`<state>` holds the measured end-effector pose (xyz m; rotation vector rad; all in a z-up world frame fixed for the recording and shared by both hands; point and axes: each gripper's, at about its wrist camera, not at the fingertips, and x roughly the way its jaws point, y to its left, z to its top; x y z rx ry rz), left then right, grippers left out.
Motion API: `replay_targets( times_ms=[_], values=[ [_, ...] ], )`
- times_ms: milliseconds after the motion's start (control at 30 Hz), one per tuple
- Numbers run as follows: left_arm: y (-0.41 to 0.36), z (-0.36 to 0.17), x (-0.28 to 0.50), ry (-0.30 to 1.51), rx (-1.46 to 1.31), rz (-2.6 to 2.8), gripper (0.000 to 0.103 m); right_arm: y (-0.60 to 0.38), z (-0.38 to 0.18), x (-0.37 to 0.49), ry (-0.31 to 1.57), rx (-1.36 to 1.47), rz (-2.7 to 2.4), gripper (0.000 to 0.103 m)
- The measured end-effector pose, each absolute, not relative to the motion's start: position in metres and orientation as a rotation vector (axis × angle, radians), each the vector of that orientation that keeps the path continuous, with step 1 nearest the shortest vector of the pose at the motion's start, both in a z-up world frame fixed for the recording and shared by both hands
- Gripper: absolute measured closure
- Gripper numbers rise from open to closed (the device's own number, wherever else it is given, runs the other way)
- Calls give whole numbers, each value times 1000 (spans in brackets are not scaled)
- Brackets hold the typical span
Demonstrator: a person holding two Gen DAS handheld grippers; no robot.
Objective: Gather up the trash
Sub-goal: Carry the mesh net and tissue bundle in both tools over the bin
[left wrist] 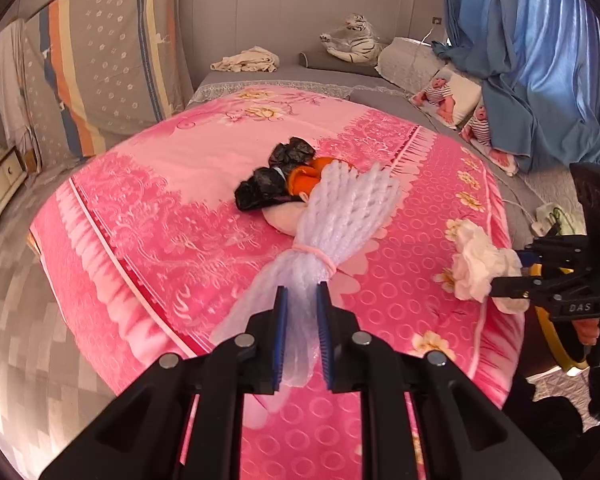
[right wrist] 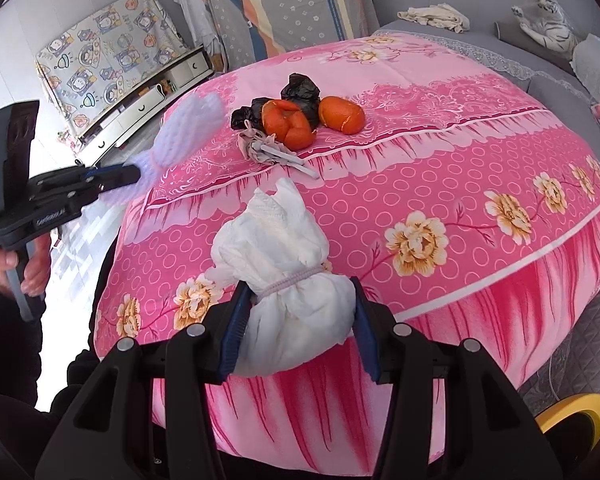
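Observation:
My left gripper (left wrist: 302,296) is shut on a white foam fruit net (left wrist: 340,216) tied with a pink band, held above the pink quilt (left wrist: 180,184). It also shows in the right wrist view (right wrist: 188,128), at the left. My right gripper (right wrist: 298,292) is shut on a white tissue bundle (right wrist: 288,264) tied with a band; the left wrist view shows that bundle (left wrist: 480,264) at the right. On the quilt lie orange peels (right wrist: 288,124), a crumpled black bag (right wrist: 300,92) and a small greyish wrapper (right wrist: 260,146).
A yellow-rimmed bin (right wrist: 576,416) sits low at the right beside the bed. A toy tiger (left wrist: 356,40), pillows, dolls (left wrist: 436,94) and a blue curtain (left wrist: 532,60) are at the far side. Drawers (right wrist: 140,104) stand to the left.

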<state>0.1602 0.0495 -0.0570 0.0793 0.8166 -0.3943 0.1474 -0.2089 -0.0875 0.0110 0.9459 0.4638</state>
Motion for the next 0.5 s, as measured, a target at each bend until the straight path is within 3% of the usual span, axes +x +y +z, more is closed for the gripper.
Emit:
replay_targets(
  times_ms=[500],
  values=[
    [3, -56, 134, 833, 85, -525, 89, -254, -82, 144, 934, 78, 372, 58]
  ],
)
